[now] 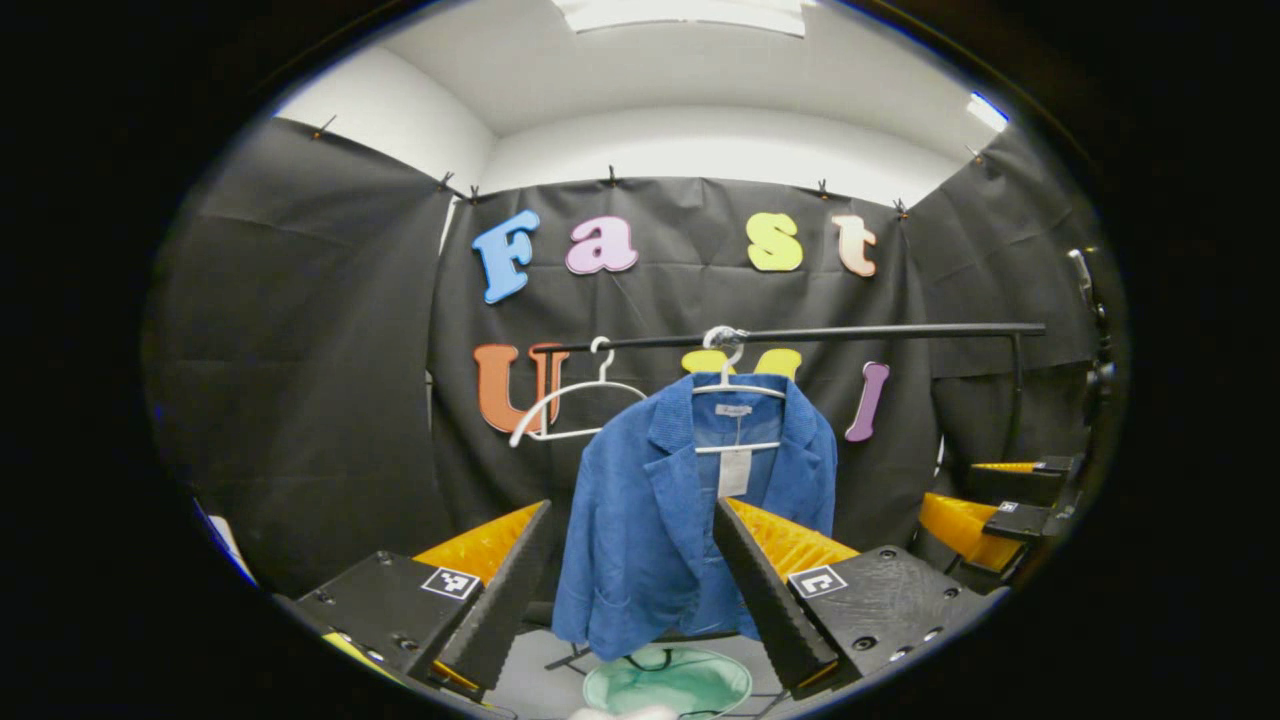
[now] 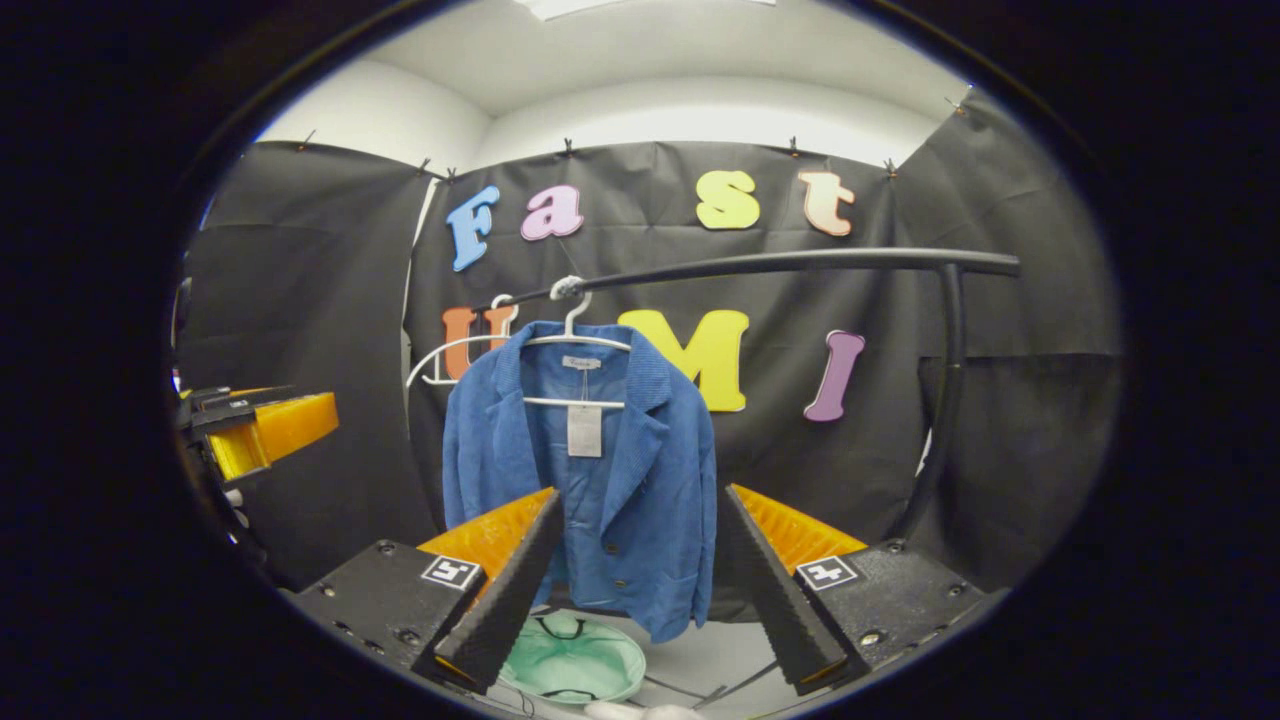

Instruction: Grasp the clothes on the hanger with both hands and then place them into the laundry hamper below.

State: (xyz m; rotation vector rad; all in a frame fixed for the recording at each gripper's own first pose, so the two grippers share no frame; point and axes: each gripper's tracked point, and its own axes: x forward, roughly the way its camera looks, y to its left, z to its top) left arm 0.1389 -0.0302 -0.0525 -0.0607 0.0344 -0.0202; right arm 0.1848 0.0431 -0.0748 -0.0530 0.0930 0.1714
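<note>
**Both grippers still short of the jacket**

The blue jacket (image 1: pixel 690 510) hangs lengthwise straight down off its hanger (image 1: pixel 738 390), dead ahead of the left gripper (image 1: pixel 632 590) and the right gripper (image 2: pixel 640 585). Both jaws are spread wide, holding nothing. The green hamper (image 2: pixel 572 660) sits below. Neither looks clearly nearer.

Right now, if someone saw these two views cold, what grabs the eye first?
The blue jacket hanging on a white hanger from the black rail, mid-frame in both views. Beside it an empty white hanger hangs on the same rail. On the floor below the jacket sits the pale green laundry hamper; both grippers, left gripper and right gripper, point at the jacket with fingers spread, short of it.
</note>
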